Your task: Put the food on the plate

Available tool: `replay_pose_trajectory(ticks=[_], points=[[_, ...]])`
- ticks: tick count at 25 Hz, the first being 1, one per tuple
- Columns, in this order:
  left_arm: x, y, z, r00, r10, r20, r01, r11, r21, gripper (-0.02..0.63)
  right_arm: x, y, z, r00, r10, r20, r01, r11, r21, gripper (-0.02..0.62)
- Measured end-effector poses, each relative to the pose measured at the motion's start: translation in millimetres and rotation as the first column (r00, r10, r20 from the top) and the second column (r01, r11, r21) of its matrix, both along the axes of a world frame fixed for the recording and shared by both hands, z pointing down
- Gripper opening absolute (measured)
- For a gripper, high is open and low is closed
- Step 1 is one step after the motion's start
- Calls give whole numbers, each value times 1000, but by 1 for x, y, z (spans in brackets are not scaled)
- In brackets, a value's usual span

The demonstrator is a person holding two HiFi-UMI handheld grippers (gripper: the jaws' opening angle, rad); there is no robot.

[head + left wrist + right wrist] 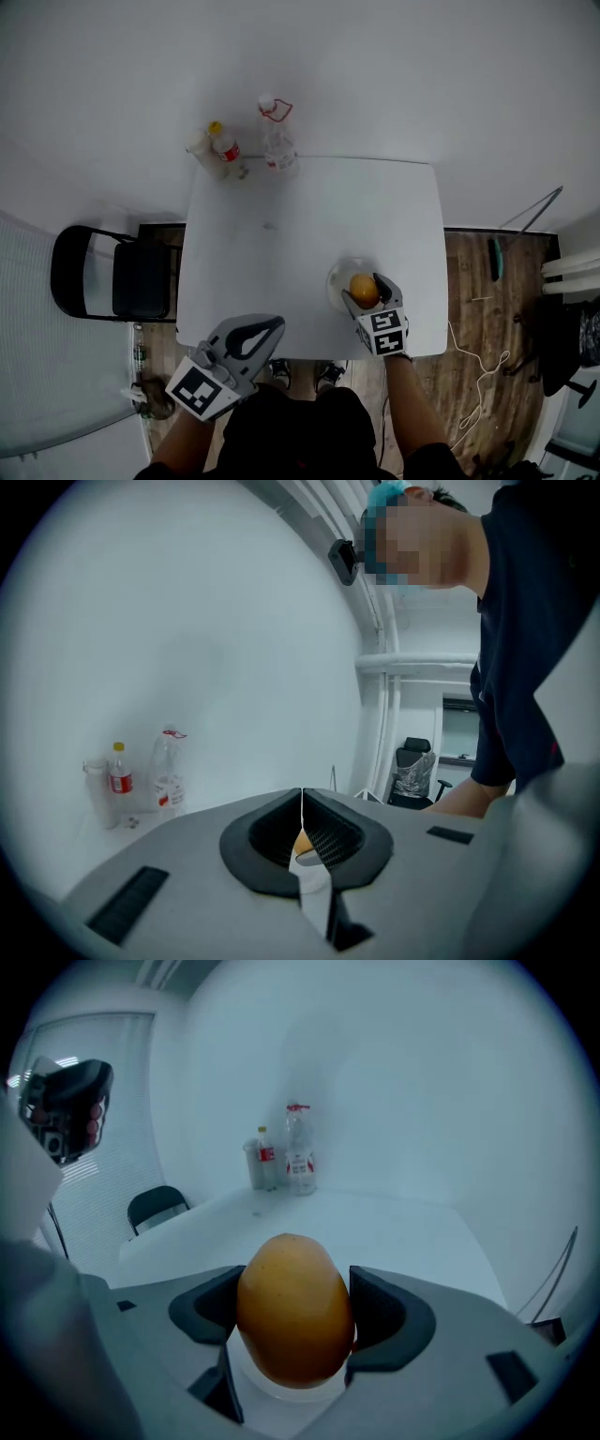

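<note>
An orange egg-shaped fruit (295, 1307) sits between the jaws of my right gripper (295, 1321), which is shut on it. In the head view the fruit (364, 289) hangs over a small white plate (337, 277) near the table's front right edge. The plate (291, 1393) shows as a pale rim under the fruit in the right gripper view. My left gripper (267, 326) is at the table's front edge, jaws pressed together with nothing between them. In the left gripper view the left gripper (302, 810) shows its shut jaws, and a sliver of fruit and plate shows beyond them.
The white table (281, 244) carries bottles at its far left corner: a small yellow-capped one (223, 142) and a clear tall one (277, 136). A black chair (112, 277) stands left of the table. Cables and a hanger lie on the wooden floor (487, 328) to the right.
</note>
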State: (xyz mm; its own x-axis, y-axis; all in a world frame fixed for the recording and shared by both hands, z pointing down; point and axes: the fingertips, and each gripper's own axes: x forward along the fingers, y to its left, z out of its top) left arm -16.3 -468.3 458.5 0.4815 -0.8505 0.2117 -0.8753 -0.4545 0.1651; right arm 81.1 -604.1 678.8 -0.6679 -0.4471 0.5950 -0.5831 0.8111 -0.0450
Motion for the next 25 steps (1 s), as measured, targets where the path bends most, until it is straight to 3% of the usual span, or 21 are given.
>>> replay_pose_trajectory(ticks=[8, 15, 20, 25], points=[[-34, 10, 12, 998, -69, -2, 69, 997, -38, 23, -15, -11, 52, 988, -13, -154, 7, 999, -42, 344], [-47, 20, 13, 997, -72, -11, 72, 997, -37, 23, -22, -14, 56, 985, -5, -171, -3, 999, -49, 344], [-51, 27, 0, 998, -58, -37, 57, 998, -10, 23, -18, -11, 20, 994, 12, -109, -13, 1000, -7, 360], [-51, 31, -17, 998, -38, -44, 40, 999, 33, 23, -2, -2, -66, 994, 80, 81, -85, 995, 54, 359]])
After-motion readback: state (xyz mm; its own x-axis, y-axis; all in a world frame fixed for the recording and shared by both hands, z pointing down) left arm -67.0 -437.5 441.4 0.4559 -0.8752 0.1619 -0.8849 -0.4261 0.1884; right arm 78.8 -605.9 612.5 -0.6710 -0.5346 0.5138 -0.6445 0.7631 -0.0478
